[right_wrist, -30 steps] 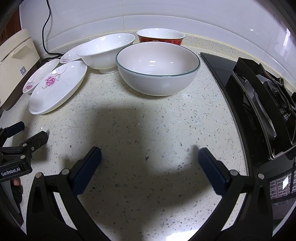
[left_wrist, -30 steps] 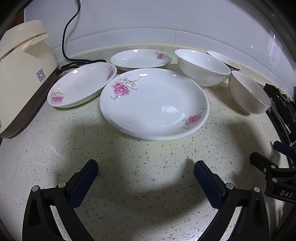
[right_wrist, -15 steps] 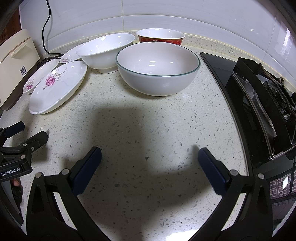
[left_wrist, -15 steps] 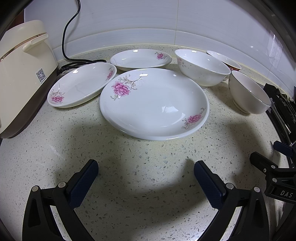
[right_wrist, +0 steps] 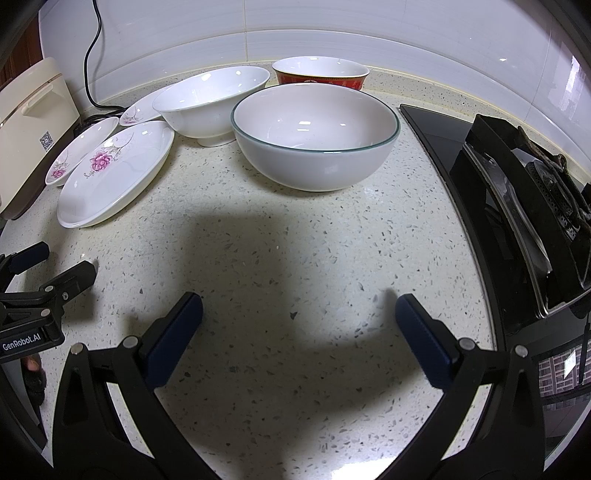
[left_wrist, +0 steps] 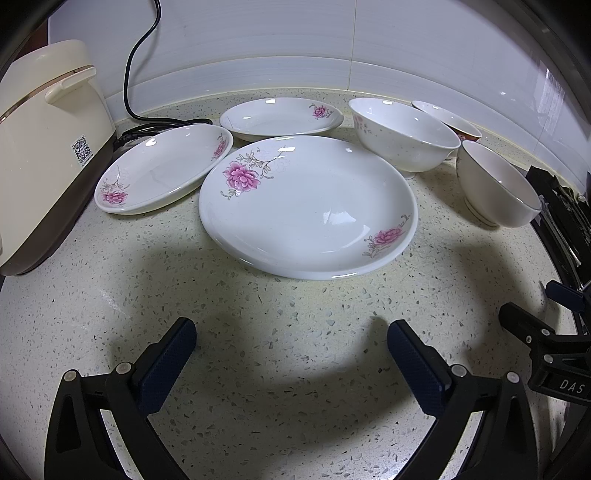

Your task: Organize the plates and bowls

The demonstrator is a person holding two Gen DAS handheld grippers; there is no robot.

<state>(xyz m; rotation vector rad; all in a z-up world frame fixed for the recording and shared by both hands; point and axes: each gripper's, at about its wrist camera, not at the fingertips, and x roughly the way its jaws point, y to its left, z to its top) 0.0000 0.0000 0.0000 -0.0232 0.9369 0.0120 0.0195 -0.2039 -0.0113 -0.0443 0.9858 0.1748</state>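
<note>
Lying on a speckled countertop below white wall tiles, dishes; both grippers' jaws gape wide, empty.

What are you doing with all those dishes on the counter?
Getting ready to tidy them. A person holds two grippers, and both the left gripper and the right gripper are open and empty above the speckled counter. Nothing is picked up. The big flowered plate lies in front of the left one, the green-rimmed bowl in front of the right.
</note>
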